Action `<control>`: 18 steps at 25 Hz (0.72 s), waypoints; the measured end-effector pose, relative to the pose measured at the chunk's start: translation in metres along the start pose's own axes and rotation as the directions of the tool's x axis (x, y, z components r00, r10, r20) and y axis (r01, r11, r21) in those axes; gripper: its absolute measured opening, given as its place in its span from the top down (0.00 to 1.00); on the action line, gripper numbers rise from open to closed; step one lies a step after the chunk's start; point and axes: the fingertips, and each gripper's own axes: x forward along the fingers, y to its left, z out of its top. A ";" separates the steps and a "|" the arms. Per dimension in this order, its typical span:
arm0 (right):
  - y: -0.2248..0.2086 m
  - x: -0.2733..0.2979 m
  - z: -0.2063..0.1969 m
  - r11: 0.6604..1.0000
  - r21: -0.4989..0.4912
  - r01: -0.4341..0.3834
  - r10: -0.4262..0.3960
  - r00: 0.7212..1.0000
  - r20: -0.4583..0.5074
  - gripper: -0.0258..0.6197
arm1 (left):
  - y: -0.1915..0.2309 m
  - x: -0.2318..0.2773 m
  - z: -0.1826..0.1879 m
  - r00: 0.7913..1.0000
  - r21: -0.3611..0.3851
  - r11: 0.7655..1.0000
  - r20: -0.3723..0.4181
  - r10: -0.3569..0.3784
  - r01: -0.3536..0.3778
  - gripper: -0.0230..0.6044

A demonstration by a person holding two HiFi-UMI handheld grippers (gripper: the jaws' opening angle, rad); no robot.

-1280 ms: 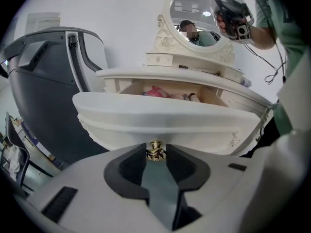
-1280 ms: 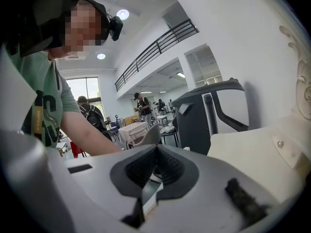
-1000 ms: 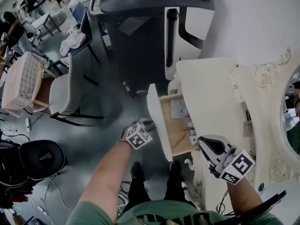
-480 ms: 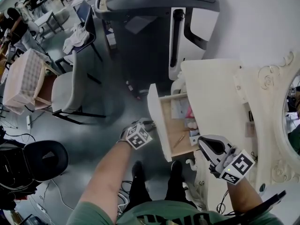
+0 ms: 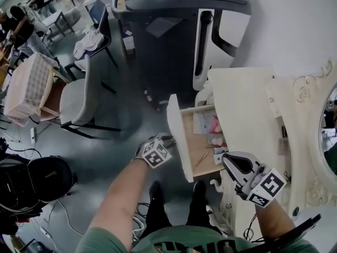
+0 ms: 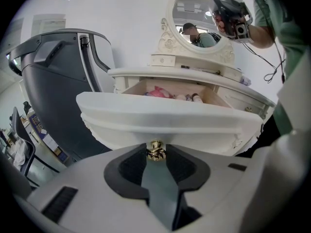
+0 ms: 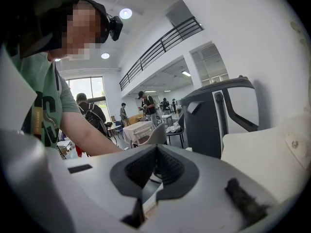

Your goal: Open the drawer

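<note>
1. At the left of the head view, a grey chair (image 5: 73, 101) stands on the floor.
2. Lower centre, the left gripper (image 5: 168, 139) has its jaws partly apart and clamped on the small brass knob (image 6: 155, 150) of the drawer front.
3. The drawer (image 5: 197, 152) is pulled out of the dressing table (image 5: 247, 115) towards the left of the frame. Its cream front panel (image 5: 179, 136) has its long axis running from top to bottom of the frame. Inside lie a pink item (image 5: 215, 125) and other small things.
4. To the right, the right gripper (image 5: 229, 161) hovers over the table's lower edge, its jaws drawn together on nothing.
5. At the far right is the carved mirror frame (image 5: 308, 88).
</note>
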 end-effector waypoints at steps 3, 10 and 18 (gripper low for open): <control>0.001 0.003 0.000 1.000 -0.005 -0.002 0.002 1.000 -0.001 0.94 | 0.001 0.000 -0.001 1.000 -0.004 1.000 0.008 0.001 -0.001 0.76; 0.000 0.009 0.002 1.000 -0.005 -0.007 0.007 1.000 0.000 0.94 | 0.001 -0.001 -0.003 1.000 -0.019 1.000 0.022 0.000 0.000 0.76; 0.000 0.011 0.004 1.000 -0.006 -0.003 0.003 1.000 -0.002 0.94 | 0.002 -0.004 -0.004 1.000 -0.033 0.999 0.030 -0.001 0.002 0.76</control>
